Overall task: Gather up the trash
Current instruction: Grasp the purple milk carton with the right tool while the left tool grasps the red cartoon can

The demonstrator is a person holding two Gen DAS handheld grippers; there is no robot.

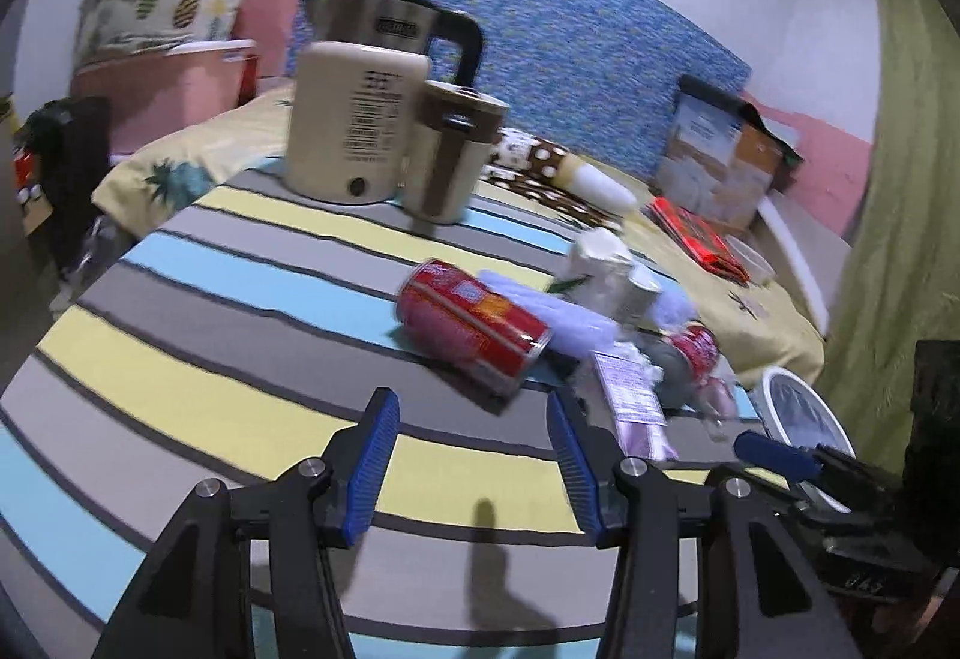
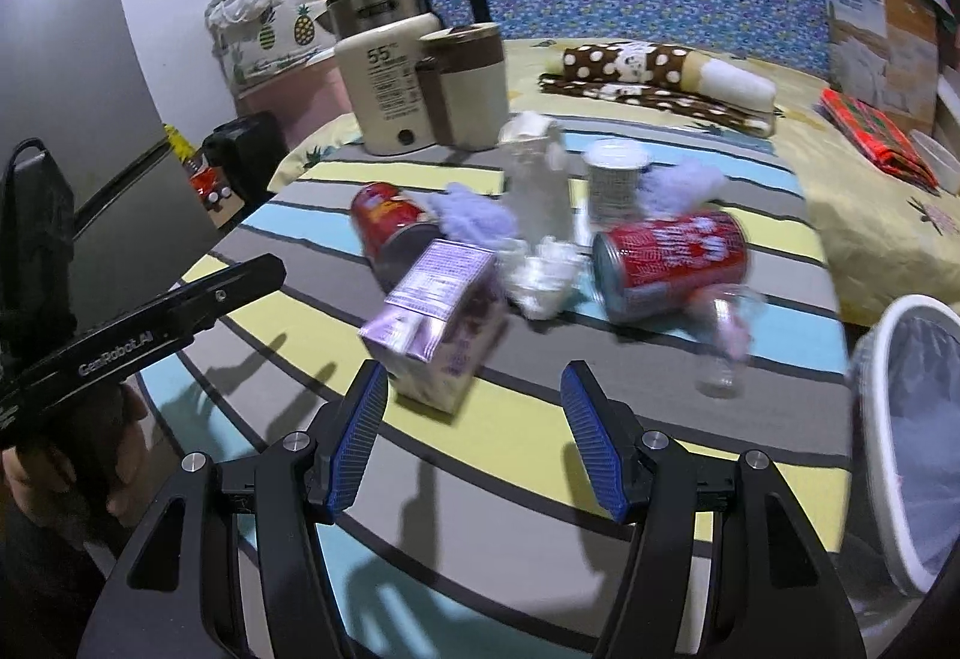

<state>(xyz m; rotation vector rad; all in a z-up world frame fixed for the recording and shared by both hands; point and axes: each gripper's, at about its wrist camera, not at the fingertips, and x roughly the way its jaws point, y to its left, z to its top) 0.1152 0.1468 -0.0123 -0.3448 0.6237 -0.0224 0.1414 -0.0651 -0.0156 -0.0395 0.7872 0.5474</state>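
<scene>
Trash lies mid-cloth on the striped tablecloth (image 2: 540, 419): left to right we see a red can (image 2: 384, 224), a purple carton (image 2: 438, 311), crumpled tissue (image 2: 543, 275), a second red can (image 2: 672, 257). Our left gripper (image 1: 474, 455) and right gripper (image 2: 474, 437) hover with jaws apart, holding nothing; a white bin (image 2: 900, 419) stands right.

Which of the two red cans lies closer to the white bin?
The red can right of the purple carton; the other can lies behind the carton, farther from the bin.

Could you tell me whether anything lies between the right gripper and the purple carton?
Nothing visible does: the right gripper stands open just short of the purple carton, with only bare striped cloth between them.
</scene>
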